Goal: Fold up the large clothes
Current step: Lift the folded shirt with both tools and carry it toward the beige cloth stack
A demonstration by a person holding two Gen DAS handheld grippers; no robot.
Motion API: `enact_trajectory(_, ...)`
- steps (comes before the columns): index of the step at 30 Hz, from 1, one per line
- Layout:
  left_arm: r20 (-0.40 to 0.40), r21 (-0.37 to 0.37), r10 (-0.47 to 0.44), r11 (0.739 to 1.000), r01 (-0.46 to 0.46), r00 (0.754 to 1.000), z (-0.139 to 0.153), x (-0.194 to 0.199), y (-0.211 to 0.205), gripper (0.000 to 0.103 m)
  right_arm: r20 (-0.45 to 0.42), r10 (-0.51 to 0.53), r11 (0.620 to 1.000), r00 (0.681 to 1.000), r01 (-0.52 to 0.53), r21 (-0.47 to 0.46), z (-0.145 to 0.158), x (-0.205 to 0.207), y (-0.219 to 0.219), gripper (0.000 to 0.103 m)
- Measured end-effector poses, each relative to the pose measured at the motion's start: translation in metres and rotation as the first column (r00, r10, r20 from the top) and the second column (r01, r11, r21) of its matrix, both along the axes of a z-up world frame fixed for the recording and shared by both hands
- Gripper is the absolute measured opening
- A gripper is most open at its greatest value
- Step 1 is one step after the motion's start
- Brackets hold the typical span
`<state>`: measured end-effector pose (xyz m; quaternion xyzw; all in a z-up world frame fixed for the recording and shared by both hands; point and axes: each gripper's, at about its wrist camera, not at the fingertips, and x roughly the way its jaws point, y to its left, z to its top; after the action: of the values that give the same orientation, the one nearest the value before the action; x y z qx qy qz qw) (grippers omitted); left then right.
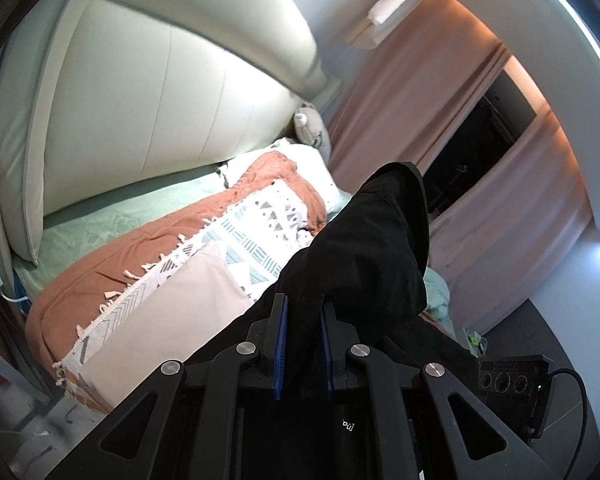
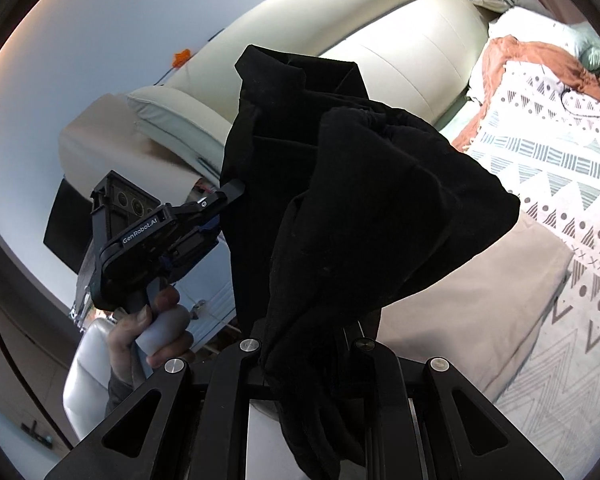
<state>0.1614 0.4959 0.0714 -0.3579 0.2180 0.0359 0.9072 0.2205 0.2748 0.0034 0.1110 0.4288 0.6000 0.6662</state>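
Both grippers hold the black garment [image 2: 340, 200] up in the air above the bed's near edge. Seen from its own camera, the left gripper [image 1: 303, 344] has its blue-padded fingers [image 1: 281, 348] drawn narrow, with a fold of the black cloth pinched between them. The right gripper [image 2: 308, 364] is nearly buried in cloth; its fingers are hidden, though the fabric bunches and hangs from between them, so it looks clamped on it.

Only the right camera shows the person's left hand [image 2: 148, 332] around the handle, and the left gripper biting the garment's side edge. Only the left camera shows the pink curtains [image 1: 412, 92] and dark window beyond. Below lie a beige cloth [image 2: 472, 292], a patterned blanket [image 2: 560, 184], a rust-coloured cover [image 1: 112, 256], and the cream headboard [image 1: 160, 92].
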Motion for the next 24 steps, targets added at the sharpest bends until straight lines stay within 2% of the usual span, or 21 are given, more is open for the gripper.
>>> enact_trajectory(7, -0.1, -0.027, 0.026, 0.999, -0.029, 0.995, -0.052, 0.061, 0.027, 0.011, -0.149, -0.019, 1.0, 0.989, 0.017, -0.02, -0.072, 0.07, 0.021, 0.016)
enact_trajectory(12, -0.165, -0.013, 0.05, 0.999, -0.052, 0.985, -0.085, 0.099, 0.037, 0.011, -0.213, -0.048, 0.998, 0.976, 0.04, -0.044, -0.116, 0.113, 0.022, 0.015)
enact_trajectory(17, -0.233, 0.023, 0.098, 0.995, -0.095, 0.968, -0.108, 0.116, 0.043, 0.012, -0.248, -0.081, 0.994, 0.965, 0.06, -0.093, -0.155, 0.144, 0.016, 0.015)
enact_trajectory(19, -0.282, 0.023, 0.1, 0.995, -0.097, 0.954, -0.116, 0.115, 0.046, 0.018, -0.26, -0.117, 0.987, 0.959, 0.083, -0.138, -0.176, 0.157, 0.012, 0.015)
enact_trajectory(20, -0.31, 0.041, 0.114, 0.994, -0.106, 0.944, -0.119, 0.113, 0.046, 0.024, -0.269, -0.132, 0.984, 0.954, 0.092, -0.155, -0.184, 0.162, 0.009, 0.015)
enact_trajectory(22, -0.325, 0.084, 0.145, 0.989, -0.124, 0.935, -0.124, 0.101, 0.046, 0.048, -0.315, -0.142, 0.982, 0.938, 0.094, -0.164, -0.205, 0.174, 0.004, 0.014)
enact_trajectory(23, -0.325, 0.097, 0.157, 0.986, -0.133, 0.932, -0.126, 0.094, 0.046, 0.072, -0.321, -0.143, 0.982, 0.936, 0.094, -0.163, -0.21, 0.176, 0.001, 0.014)
enact_trajectory(24, -0.32, 0.107, 0.173, 0.984, -0.146, 0.932, -0.128, 0.086, 0.046, 0.085, -0.319, -0.14, 0.982, 0.937, 0.092, -0.162, -0.212, 0.177, 0.0, 0.014)
